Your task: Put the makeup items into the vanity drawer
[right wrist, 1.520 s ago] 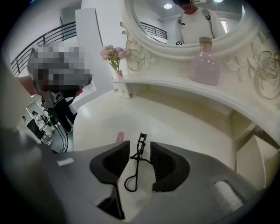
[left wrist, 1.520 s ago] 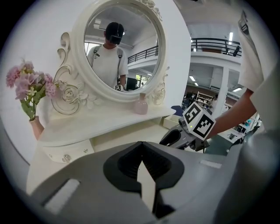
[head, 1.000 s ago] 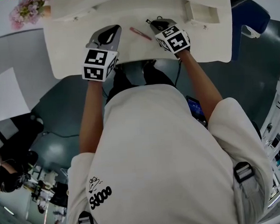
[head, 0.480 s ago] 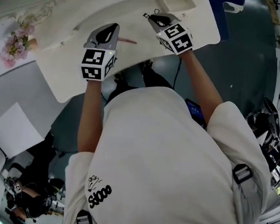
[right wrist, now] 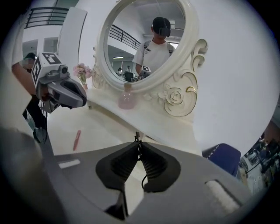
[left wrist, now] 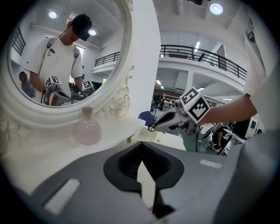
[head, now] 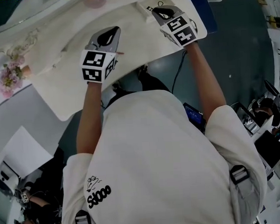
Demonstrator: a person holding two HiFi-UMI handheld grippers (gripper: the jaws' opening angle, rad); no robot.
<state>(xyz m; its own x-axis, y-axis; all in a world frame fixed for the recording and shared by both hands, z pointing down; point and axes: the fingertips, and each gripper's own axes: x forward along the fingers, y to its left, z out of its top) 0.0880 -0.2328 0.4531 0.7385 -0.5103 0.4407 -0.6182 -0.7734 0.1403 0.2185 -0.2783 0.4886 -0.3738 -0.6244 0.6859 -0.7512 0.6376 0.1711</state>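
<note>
A smooth white vanity table (head: 72, 85) with rounded corners fills the far part of the head view. On its far edge stands 1 oval mirror (right wrist: 144, 39) in a cream frame carved with scrolls and a rose. The 2 grey grippers hang over the tabletop, each with a cube of black-and-white markers. The left gripper (left wrist: 141, 146) has its ribbed black jaws closed tip to tip, with nothing between them. The right gripper (right wrist: 138, 142), well to the right near the table's far right corner, has its jaws pinched on a thin black wire-like item (right wrist: 137, 136). A pink flower bunch (head: 10, 77) sits far left. A round pink glass bottle (right wrist: 126, 99) stands under the mirror. A slim pink pencil (right wrist: 77, 140) lies flat on the tabletop near the left gripper.
</note>
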